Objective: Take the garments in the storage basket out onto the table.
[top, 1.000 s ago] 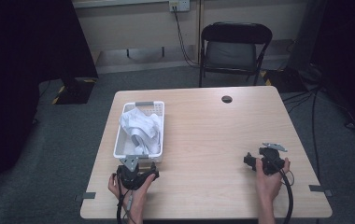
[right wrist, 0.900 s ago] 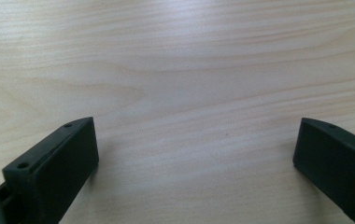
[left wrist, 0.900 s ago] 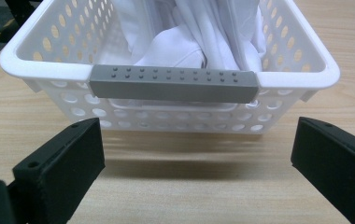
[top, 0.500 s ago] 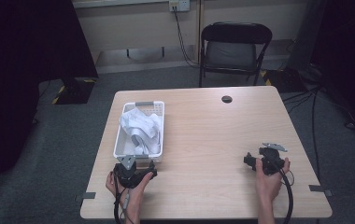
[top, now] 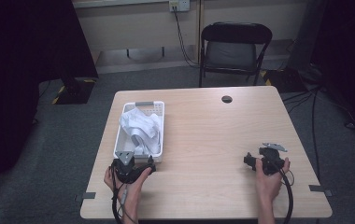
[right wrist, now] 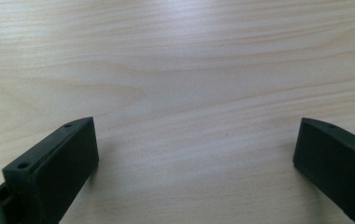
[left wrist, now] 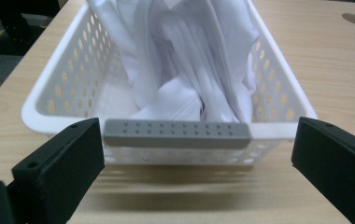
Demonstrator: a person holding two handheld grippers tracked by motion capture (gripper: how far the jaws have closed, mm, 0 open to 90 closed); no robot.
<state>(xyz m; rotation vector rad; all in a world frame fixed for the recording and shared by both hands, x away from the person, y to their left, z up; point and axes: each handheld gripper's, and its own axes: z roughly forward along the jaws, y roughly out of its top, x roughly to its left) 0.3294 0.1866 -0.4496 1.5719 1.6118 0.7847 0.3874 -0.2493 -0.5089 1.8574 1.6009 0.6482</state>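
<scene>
As both tongs gape | white basket [left wrist: 278,88] holds crumpled white cloth [left wrist: 199,56]

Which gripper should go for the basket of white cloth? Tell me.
Left. The left gripper sits open right at the white basket, its grey handle between the jaws. The right gripper rests open over bare table, well apart.

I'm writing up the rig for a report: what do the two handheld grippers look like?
Both are black. The left gripper and right gripper each have two blocky black jaws with small holes, a grey three-cornered plate on top and a trailing black cable. The forearms show no sleeves.
</scene>
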